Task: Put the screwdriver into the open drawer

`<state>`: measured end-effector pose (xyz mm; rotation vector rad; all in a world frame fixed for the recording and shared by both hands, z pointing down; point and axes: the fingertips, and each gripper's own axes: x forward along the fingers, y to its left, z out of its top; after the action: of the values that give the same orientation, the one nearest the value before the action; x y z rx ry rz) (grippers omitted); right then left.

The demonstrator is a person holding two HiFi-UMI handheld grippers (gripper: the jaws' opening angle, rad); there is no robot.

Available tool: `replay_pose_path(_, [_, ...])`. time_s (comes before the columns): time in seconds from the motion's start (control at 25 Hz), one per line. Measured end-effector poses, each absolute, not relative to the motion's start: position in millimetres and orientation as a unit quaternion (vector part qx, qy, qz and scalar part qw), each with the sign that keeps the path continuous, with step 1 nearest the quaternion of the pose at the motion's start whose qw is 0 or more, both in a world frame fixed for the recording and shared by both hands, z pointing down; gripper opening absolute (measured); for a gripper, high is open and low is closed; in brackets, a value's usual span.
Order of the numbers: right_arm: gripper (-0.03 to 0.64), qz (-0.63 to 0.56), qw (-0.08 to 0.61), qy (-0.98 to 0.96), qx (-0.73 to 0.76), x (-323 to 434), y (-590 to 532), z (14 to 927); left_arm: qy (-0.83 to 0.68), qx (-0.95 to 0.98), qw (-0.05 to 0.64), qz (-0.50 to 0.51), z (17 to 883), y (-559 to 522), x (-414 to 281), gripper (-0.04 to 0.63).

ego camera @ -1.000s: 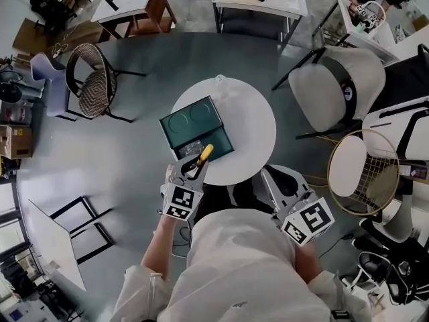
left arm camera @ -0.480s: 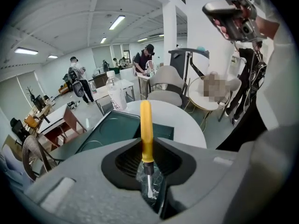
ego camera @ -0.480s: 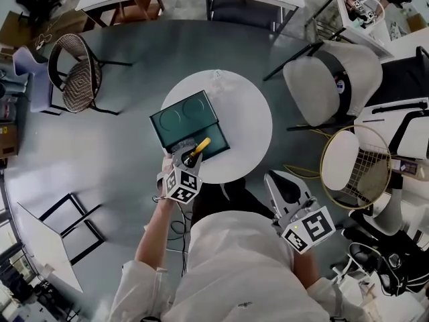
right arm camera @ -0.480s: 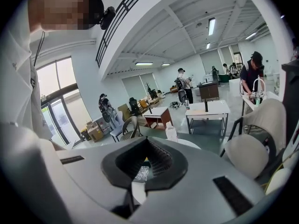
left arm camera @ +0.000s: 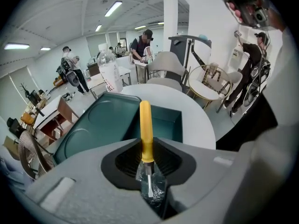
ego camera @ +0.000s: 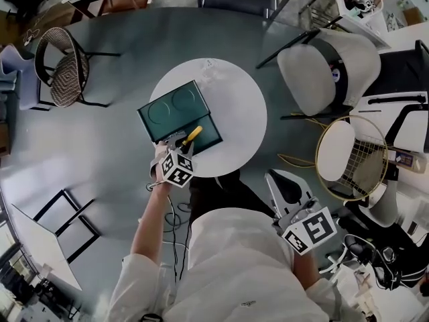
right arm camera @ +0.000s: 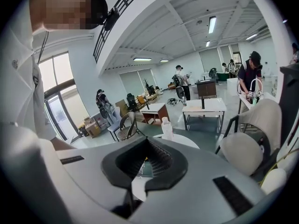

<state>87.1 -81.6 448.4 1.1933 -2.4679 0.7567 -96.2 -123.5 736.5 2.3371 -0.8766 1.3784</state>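
A dark green box (ego camera: 166, 109) lies on the round white table (ego camera: 234, 113), its open drawer (ego camera: 204, 134) pulled toward me. My left gripper (ego camera: 179, 149) sits at the table's near-left edge, shut on the metal shaft of the yellow-handled screwdriver (ego camera: 192, 135). In the left gripper view the yellow-handled screwdriver (left arm camera: 145, 125) points out from the left gripper (left arm camera: 147, 164) over the open drawer (left arm camera: 166, 120), beside the box's lid (left arm camera: 93, 125). My right gripper (ego camera: 283, 185) hangs off the table by my right side, shut and empty. In its own view the right gripper (right arm camera: 145, 171) faces the room.
A clear plastic bottle (left arm camera: 108, 73) stands at the table's far edge. A padded white chair (ego camera: 322, 66) and a wire-frame chair (ego camera: 352, 156) stand to the right, a wicker chair (ego camera: 64, 66) to the left. People work at desks further back.
My left gripper has carried the screwdriver forward from the table's near edge, so the yellow handle now lies over the open drawer. The right gripper has stayed by my side.
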Motion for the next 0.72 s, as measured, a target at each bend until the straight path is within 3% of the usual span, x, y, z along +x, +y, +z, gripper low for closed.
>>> replay_pose_path(0.44, [0.008, 0.272, 0.164, -0.859, 0.401, 82.5, -76.2, 459.5, -0.293, 0.783, 0.151, 0.527, 770.7, -125.2, -103.4, 0.08])
replay_pose_path(0.72, [0.008, 0.278, 0.174, -0.852, 0.407, 90.2, -69.5, 468.2, -0.281, 0.768, 0.116, 0.563, 789.4, -123.0, -101.8, 0.081])
